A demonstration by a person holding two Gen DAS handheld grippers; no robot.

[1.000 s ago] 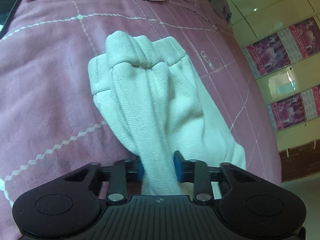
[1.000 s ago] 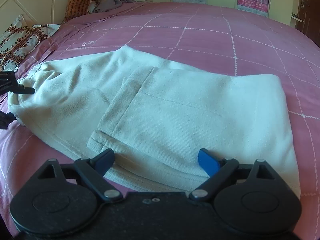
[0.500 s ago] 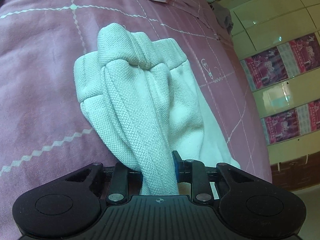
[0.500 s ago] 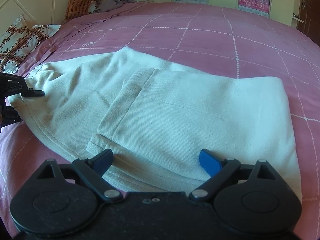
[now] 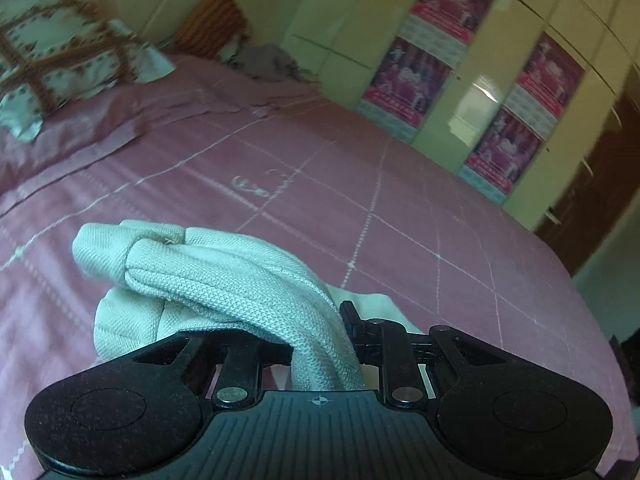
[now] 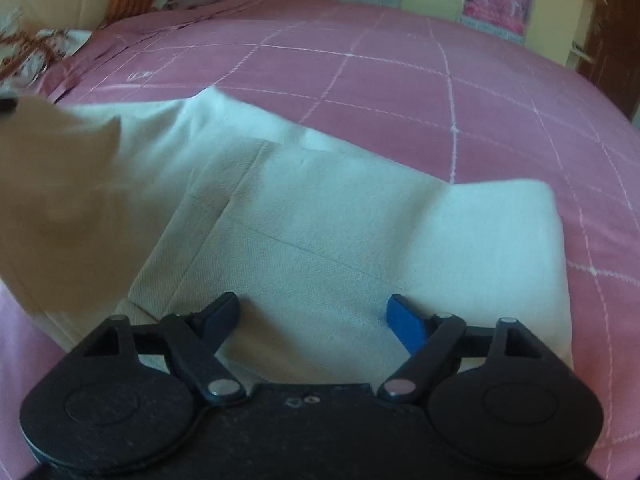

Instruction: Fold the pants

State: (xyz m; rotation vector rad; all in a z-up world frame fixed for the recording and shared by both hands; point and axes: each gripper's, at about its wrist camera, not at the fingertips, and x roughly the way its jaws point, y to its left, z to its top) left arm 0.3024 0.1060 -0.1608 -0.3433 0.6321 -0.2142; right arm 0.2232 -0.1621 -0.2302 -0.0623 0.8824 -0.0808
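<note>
The pants lie on the bed, pale cloth on a pink quilt, and they look already doubled over at least once: a flat layer with a seam sits on top of another, its far edge square and tidy at the right. So I'd say the fold is partway done, with 1 more lap under way.

The left gripper has its jaws clamped on a thick bunched end of the pants, the ribbed cloth rising in a roll out of the grip and held up off the quilt. In the right view that raised end shows as a blurred tan flap at the left, above the flat part.

The right gripper hovers low over the near edge of the flat layer, jaws wide apart, 1 blue pad showing, nothing between them. Whether it presses the cloth I cannot tell.

What seems left: carry the lifted end over onto the flat stack, lay it down, let go and smooth it. A patterned pillow lies at the head of the bed.
</note>
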